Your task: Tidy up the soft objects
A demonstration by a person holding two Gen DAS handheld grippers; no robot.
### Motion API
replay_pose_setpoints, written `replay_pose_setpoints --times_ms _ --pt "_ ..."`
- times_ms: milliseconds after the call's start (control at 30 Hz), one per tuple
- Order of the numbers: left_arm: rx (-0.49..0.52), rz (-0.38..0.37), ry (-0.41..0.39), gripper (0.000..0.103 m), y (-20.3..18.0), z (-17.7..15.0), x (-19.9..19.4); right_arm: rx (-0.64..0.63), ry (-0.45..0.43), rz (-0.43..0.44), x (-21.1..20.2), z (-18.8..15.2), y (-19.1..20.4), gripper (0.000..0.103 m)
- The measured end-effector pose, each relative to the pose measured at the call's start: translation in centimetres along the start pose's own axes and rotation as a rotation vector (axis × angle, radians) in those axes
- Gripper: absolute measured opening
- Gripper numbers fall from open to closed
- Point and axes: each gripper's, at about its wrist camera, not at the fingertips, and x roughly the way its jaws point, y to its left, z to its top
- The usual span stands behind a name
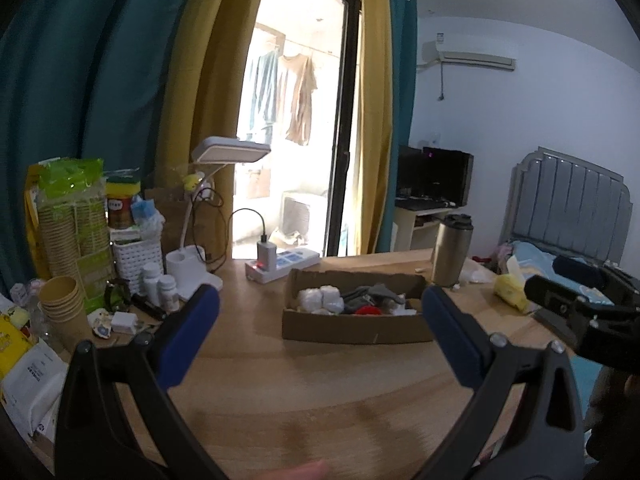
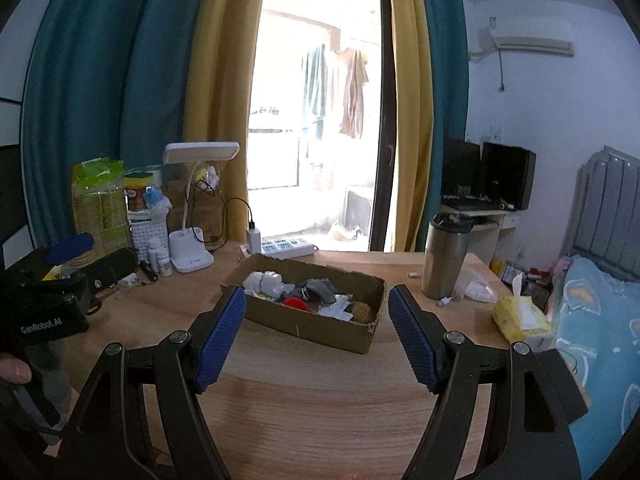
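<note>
We are looking at a wooden table [image 2: 304,400]. A cardboard box [image 2: 316,322] is sitting near its middle. A power strip [image 2: 286,247] is lying at the far edge, a desk lamp [image 2: 191,258] is standing toward the far left corner, and a steel mug [image 2: 444,260] and a tissue pack [image 2: 520,320] are resting along the right edge.

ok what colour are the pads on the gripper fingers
Blue, with a fine textured grid, on black arms. The right wrist view shows the pads best.

text: "GenRobot.AI" | on: left hand-held gripper [image 2: 70,250] body
</note>
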Motion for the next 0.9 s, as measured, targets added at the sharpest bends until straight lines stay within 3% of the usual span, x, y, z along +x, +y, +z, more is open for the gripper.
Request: replay_pose_setpoints --times_ms 900 --pt "0.046 -0.044 -0.050 0.102 -1.9 0.9 -2.8 0.034 -0.033 -0.019 -1.6 0.3 -0.8 0.077"
